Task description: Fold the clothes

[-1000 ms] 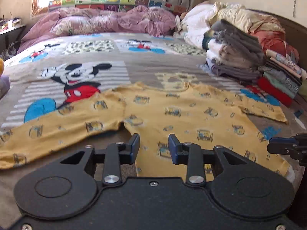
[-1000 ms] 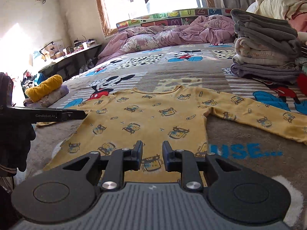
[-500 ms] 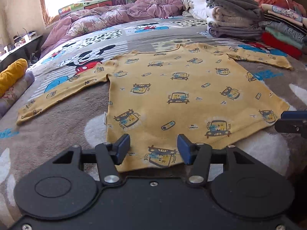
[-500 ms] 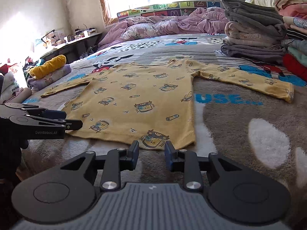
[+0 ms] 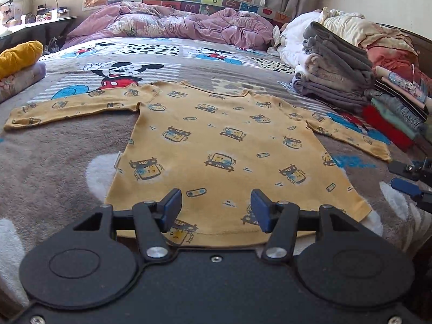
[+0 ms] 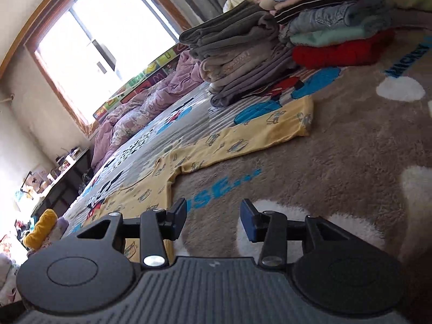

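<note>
A yellow shirt (image 5: 221, 145) with small car prints lies flat and face up on the blanket (image 5: 54, 167), both long sleeves spread out to the sides, the neckline toward the far end of the bed and the hem toward the cameras.

The left gripper (image 5: 216, 208) hangs just over the shirt's hem, near its middle. Its jaws stand apart with nothing pinched; the cloth lies flat beneath them. They have just been opening.

The right gripper (image 6: 213, 221) sits past the shirt's right side edge, tilted in a roll, over bare blanket. Its jaws are also parted and hold nothing, and they too have just been opening. In the left wrist view its blue-padded tips show beyond the shirt's right hem corner.

Past the shirt's right sleeve (image 6: 270, 132) stands a stack of folded clothes (image 6: 243, 56). Beyond the neckline a pink quilt (image 5: 172, 24) is bunched under the window (image 6: 102, 46). Off the left sleeve lies a mustard roll (image 5: 19, 56).
</note>
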Available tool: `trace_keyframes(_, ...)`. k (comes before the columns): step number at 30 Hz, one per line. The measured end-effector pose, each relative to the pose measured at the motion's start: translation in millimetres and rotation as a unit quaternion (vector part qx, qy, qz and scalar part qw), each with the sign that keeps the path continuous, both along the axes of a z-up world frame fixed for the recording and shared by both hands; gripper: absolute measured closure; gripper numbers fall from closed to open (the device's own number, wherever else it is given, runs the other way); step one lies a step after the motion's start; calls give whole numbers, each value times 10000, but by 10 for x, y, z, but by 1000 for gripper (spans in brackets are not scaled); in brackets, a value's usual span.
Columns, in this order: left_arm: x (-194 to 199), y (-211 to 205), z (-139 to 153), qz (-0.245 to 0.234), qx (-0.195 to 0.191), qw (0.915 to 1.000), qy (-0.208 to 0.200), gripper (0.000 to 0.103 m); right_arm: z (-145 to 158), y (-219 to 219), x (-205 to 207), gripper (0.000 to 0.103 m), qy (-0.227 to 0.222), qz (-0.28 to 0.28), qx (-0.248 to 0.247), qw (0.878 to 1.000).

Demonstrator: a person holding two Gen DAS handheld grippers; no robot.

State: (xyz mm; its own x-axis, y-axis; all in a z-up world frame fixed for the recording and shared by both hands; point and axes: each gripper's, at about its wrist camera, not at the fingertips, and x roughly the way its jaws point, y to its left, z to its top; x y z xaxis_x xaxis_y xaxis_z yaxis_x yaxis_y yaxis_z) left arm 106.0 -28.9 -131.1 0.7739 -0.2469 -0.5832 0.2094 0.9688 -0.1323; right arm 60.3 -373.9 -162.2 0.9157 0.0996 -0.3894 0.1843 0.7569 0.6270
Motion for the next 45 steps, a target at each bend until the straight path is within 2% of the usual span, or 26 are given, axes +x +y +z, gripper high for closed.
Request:
trace_keyframes(1,3,-67,-22,-65,69,10000,24,48,-33,-82,17,52,10,-119,132,9998)
trace_keyframes(4,53,-231,-6,-197,175,9996,99,48,-81,-175,82,52,-102,-75,300,9995)
trace_keyframes(8,276,-446,139,-445,196,9986,214,48,15,156,191,52,-252,950,-192,9950)
trace_keyframes(12,710,-743,365,-606,314,9973,274,48,68,612,306,53,-96,1867,-1043,9768)
trace_keyframes(15,1057,-955,512,-584,420,9970,288,48,44,794,346,53,165,2124,-1422,9666)
trace_keyframes(17,1235,-1087,583,-606,401,9968,320,48,34,811,355,52,224,2178,-1386,9658)
trace_keyframes(20,1436,-1458,662,-1125,651,9907,392,48,-9,825,340,52,269,2174,-1316,9668)
trace_keyframes(23,1505,-1926,681,-1926,1085,9742,447,48,-41,883,292,51,237,2109,-1414,9669)
trace_keyframes(25,1483,-2316,681,-2555,1467,9546,452,48,-54,979,249,50,191,2090,-1689,9630)
trace_keyframes(28,1397,-2860,668,-3357,1835,9222,564,48,-75,1130,182,44,109,2072,-2099,9555)
trace_keyframes(30,1344,-3195,653,-3675,1898,9078,696,47,-86,1188,150,40,61,2078,-2251,9519)
trace_keyframes(35,1333,-3853,530,-3913,1971,8906,1220,47,-92,1159,155,39,22,2088,-2208,9527)
trace_keyframes(39,1398,-4121,217,-3588,2494,8879,1440,47,-89,1154,167,39,26,2100,-2176,9532)
trace_keyframes(41,1435,-4131,74,-3420,2595,8908,1489,49,-85,1147,163,39,29,2106,-2158,9535)
trace_keyframes(43,1439,-4091,96,-3311,2489,8992,1411,68,-77,1138,161,39,33,2108,-2130,9540)
trace_keyframes(44,1439,-4070,112,-3256,2432,9034,1369,83,-73,1133,159,39,35,2108,-2118,9543)
trace_keyframes(45,1440,-4049,129,-3201,2376,9074,1327,92,-68,1131,158,39,37,2108,-2112,9544)
